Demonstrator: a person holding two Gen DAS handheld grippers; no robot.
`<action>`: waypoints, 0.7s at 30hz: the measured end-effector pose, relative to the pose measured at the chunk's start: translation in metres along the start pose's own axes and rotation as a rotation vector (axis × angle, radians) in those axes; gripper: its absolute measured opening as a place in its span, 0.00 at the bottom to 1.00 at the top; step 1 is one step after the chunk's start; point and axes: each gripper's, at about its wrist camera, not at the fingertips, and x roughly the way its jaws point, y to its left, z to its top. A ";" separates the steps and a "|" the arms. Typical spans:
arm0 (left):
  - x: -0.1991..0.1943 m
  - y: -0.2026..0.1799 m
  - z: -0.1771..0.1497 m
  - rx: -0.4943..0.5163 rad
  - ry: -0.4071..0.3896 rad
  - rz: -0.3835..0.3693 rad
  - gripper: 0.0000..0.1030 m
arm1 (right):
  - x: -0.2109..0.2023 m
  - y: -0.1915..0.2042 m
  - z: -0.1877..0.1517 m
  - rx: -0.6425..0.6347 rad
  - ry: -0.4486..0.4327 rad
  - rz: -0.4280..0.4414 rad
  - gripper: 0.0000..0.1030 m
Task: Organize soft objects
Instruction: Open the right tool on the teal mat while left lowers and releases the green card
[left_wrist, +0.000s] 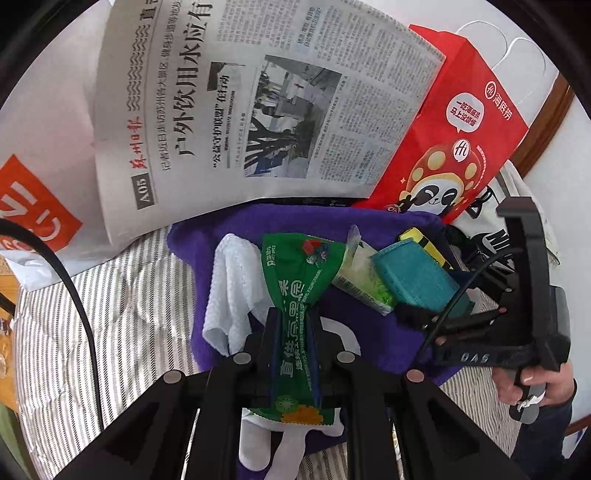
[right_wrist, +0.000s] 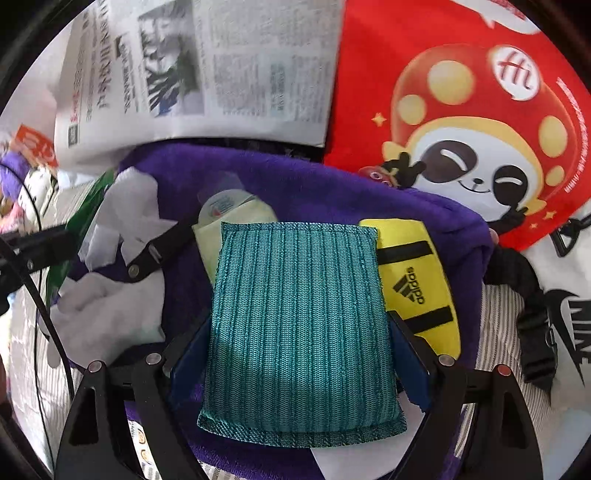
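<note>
My left gripper (left_wrist: 293, 317) is shut on a green snack packet (left_wrist: 297, 295), held over a purple cloth (left_wrist: 373, 332). A white towel (left_wrist: 232, 291) lies on the cloth to its left. My right gripper (right_wrist: 299, 328) is shut on a teal knitted pad (right_wrist: 299, 325), squeezed between its blue-padded jaws above the same purple cloth (right_wrist: 295, 177). The pad (left_wrist: 417, 275) and the right gripper (left_wrist: 469, 317) also show in the left wrist view. A yellow Adidas item (right_wrist: 417, 284) lies right of the pad, and a pale green wipes pack (right_wrist: 229, 214) sits behind it.
An open newspaper (left_wrist: 258, 99) and a red paper bag with a panda (left_wrist: 450, 147) stand behind the cloth. A striped bedsheet (left_wrist: 122, 325) lies underneath. A white Nike bag (right_wrist: 569, 321) with a black strap is at the right. A black cable (left_wrist: 77, 295) runs on the left.
</note>
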 end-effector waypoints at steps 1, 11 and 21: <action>0.002 -0.001 0.001 0.002 0.001 -0.006 0.13 | 0.001 0.001 0.000 -0.005 0.002 -0.001 0.85; 0.024 -0.005 0.007 0.011 0.035 0.000 0.13 | 0.006 0.013 -0.011 -0.061 -0.022 -0.005 0.86; 0.040 -0.013 0.019 0.033 0.064 0.002 0.13 | -0.007 -0.002 -0.016 0.000 -0.044 0.087 0.91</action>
